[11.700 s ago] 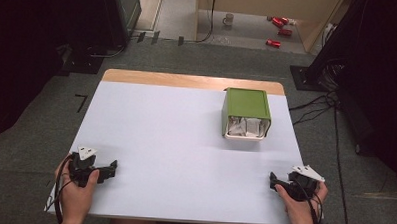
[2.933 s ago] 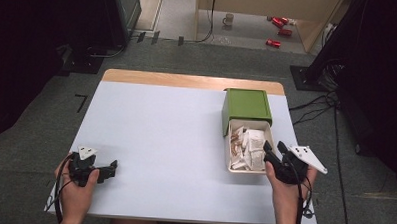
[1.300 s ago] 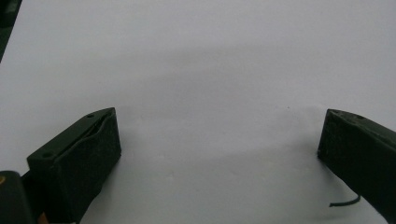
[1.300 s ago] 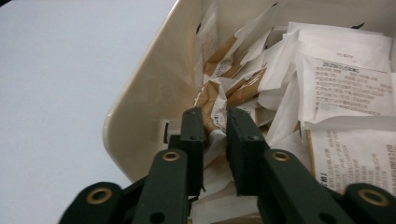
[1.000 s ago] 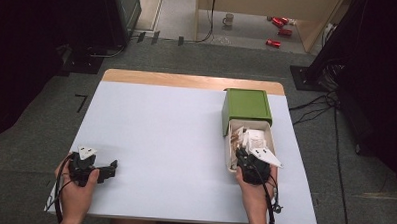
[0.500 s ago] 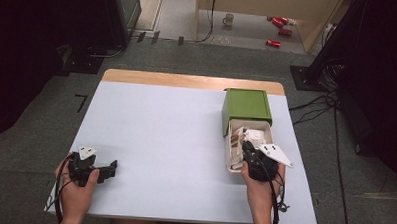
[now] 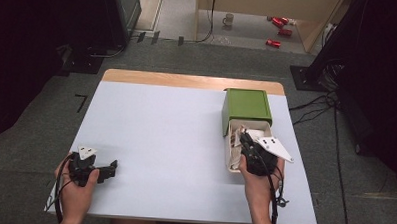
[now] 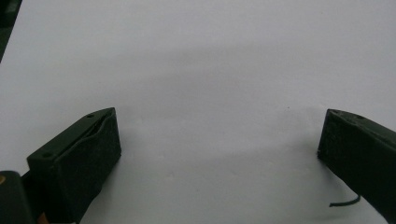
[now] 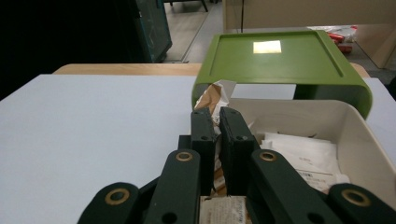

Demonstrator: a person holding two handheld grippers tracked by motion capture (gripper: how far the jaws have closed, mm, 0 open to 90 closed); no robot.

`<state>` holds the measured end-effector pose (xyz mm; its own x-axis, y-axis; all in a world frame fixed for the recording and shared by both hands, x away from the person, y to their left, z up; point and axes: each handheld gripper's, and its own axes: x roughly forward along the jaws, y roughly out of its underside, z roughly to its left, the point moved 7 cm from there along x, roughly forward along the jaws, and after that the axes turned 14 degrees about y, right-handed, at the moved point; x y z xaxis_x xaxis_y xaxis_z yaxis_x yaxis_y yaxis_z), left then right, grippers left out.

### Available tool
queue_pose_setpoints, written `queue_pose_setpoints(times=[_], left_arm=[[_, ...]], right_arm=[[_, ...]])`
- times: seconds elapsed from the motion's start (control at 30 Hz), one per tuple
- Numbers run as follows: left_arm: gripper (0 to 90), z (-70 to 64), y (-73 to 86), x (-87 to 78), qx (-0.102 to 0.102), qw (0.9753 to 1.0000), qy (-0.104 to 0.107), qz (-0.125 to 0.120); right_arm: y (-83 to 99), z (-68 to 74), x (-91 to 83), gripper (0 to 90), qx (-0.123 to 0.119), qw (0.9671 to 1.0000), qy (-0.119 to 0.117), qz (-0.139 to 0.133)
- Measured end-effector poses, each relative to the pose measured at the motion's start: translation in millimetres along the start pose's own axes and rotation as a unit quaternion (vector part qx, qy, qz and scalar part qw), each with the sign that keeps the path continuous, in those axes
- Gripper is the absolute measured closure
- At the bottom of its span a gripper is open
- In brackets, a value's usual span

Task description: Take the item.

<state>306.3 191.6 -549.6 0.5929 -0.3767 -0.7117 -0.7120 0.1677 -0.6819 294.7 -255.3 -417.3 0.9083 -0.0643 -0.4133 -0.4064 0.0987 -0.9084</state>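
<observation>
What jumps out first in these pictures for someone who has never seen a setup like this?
The green box on the right side of the white table, with its white drawer pulled out and full of paper packets. The right gripper reaches in, jaws nearly closed on a packet. The left gripper rests open at the near left.

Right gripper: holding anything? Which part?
Yes. The right gripper has its jaws nearly closed on a paper packet in the white drawer, pinching its upper edge. The left gripper is open, empty.
</observation>
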Motion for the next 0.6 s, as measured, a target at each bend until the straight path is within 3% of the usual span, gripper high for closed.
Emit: queue_pose_setpoints(times=[0.6], left_arm=[[0.0,0.0,0.0,0.0,0.0,1.0,0.0,0.0]], right_arm=[[7.0,48.4,6.2,86.4,-0.014,0.9991,-0.041,0.005]])
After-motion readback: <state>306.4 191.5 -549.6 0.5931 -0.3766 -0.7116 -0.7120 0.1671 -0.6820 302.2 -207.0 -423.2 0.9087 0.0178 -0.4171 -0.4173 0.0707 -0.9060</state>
